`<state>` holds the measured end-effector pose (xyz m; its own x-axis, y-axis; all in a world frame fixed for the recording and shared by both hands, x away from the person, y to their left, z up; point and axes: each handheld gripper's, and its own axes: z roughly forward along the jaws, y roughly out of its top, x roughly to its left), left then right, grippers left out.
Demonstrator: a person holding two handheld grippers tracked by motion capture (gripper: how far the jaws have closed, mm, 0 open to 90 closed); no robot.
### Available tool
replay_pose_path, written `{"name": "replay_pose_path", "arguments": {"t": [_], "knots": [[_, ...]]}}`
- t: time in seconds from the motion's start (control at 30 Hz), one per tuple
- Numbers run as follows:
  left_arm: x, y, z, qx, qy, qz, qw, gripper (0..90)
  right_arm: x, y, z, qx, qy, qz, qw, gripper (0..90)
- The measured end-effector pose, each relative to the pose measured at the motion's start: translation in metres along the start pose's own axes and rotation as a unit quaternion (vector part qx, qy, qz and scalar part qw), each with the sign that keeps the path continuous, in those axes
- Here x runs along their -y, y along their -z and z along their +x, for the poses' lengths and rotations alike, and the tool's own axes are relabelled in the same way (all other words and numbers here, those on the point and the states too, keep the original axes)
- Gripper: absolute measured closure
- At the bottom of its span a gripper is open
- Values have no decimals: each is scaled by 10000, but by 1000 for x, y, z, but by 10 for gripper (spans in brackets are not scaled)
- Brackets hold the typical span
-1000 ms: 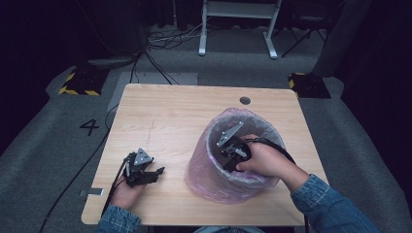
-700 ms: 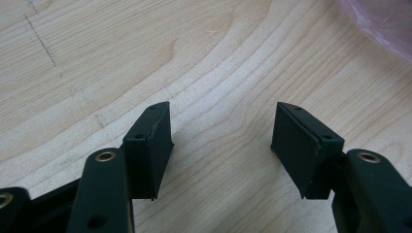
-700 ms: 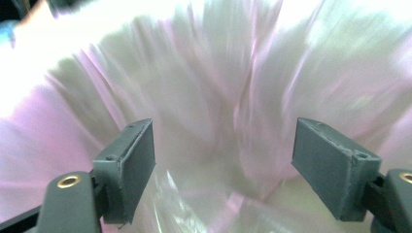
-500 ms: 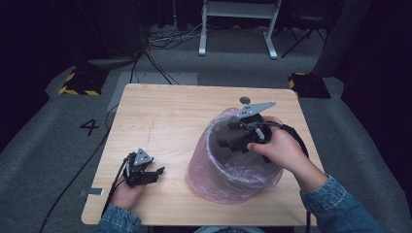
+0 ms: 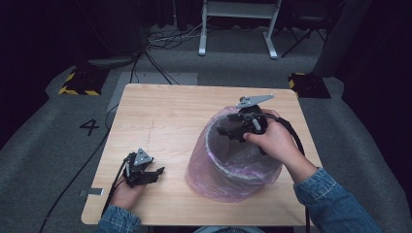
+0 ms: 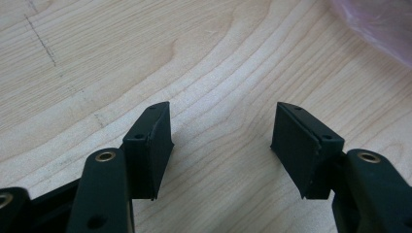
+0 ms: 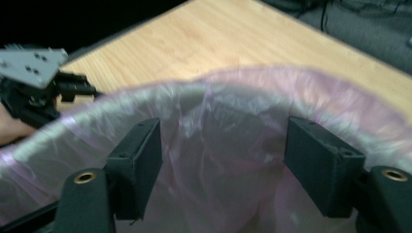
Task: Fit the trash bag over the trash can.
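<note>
Bin: stands upright on the right half of the table, lined with a pink bag folded over its rim.
Right gripper: held above the bin's mouth, at its far rim; jaws spread with nothing between them, having just been closing a little.
Left gripper: rests on the table near its front left corner, well apart from the bin; jaws spread, nothing between them.
Bag interior: crinkled film in the right gripper view; contents cannot be made out.

- The table was a light wood top with visible grain, sitting on grey floor.
- A bin lined with a pink bag stood on its right half.
- The left gripper rested near the front left corner.
</note>
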<state>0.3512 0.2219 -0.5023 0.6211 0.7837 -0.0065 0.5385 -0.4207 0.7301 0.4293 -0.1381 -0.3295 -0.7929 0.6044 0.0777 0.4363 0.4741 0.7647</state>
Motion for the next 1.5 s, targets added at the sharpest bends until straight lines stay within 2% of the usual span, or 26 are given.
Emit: {"name": "replay_pose_path", "arguments": {"t": [0.17,0.23,0.37,0.57,0.67,0.83,0.87,0.97,1.07,1.17,1.3,1.4,1.5], "knots": [[0,0,0,0,2,0,10000,395,10,-12,-4,17,9,351,9994,310],[0,0,0,0,3,-2,10000,395,12,-17,-5,36,30,407,9992,307],[0,0,0,-8,5,-18,10000,395,19,-30,-5,9,100,709,9974,286],[1,0,0,-11,-9,-58,10000,388,31,-47,-5,-49,181,1150,9932,274],[1,0,1,-13,-1,-56,10000,382,37,-55,-5,-116,195,1397,9899,260],[1,-1,1,-27,14,-48,10000,370,43,-54,2,-267,285,1580,9867,260],[1,-1,1,-28,15,-49,10000,370,41,-51,4,-341,288,1506,9876,259],[1,-1,1,-28,14,-46,10000,370,27,-36,10,-446,331,965,9938,259],[1,-1,1,-21,-1,-46,10000,368,16,-16,15,-492,393,445,9970,259],[1,-1,1,-20,0,-41,10000,366,9,3,15,-426,516,65,9977,259],[1,-1,1,-21,0,-42,10000,366,5,30,13,-283,499,-397,9976,259],[1,-1,1,-21,0,-40,10000,365,5,51,8,-121,469,-605,9970,259],[1,-1,1,-24,1,-40,10000,365,8,69,4,25,431,-697,9966,259]]}}
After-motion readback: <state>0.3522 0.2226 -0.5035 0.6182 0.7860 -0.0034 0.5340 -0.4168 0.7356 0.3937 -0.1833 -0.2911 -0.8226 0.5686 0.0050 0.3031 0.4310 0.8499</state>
